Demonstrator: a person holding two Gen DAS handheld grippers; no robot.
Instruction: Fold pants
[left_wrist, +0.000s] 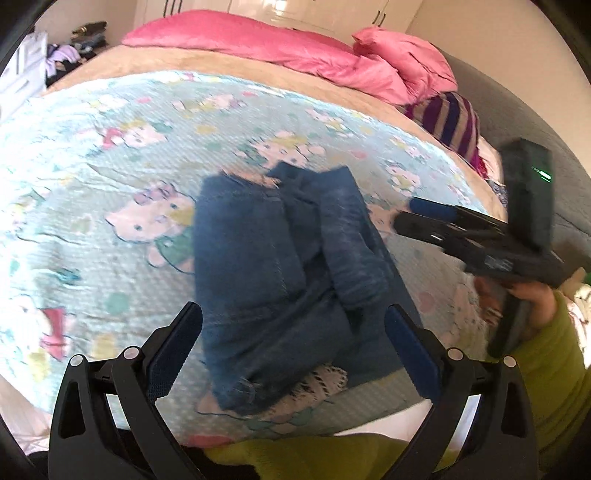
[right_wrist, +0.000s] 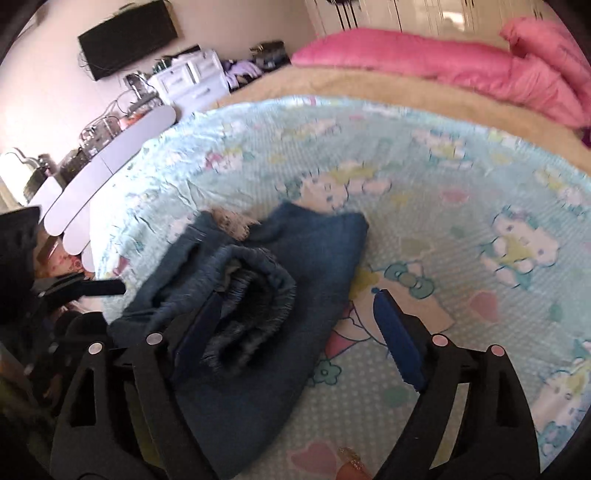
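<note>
In the left wrist view the jeans (left_wrist: 291, 280) lie folded into a compact bundle on the cartoon-print sheet (left_wrist: 110, 155), near the bed's front edge. The left gripper (left_wrist: 293, 354) hovers over their near end with jaws wide apart and nothing held, and the right gripper (left_wrist: 413, 216) reaches in from the side, clear of the denim. This view shows the whole bundle, including a pale lining (left_wrist: 325, 380) poking out at the near end, which suggests the fold is loose. In the right wrist view the right gripper (right_wrist: 299, 343) stands wide open and grips nothing, its left finger (right_wrist: 199, 328) right beside the rolled waistband (right_wrist: 255, 291). Only here does that thick roll show; a careless pull-away could snag it and spring the jeans (right_wrist: 317, 236) open.
</note>
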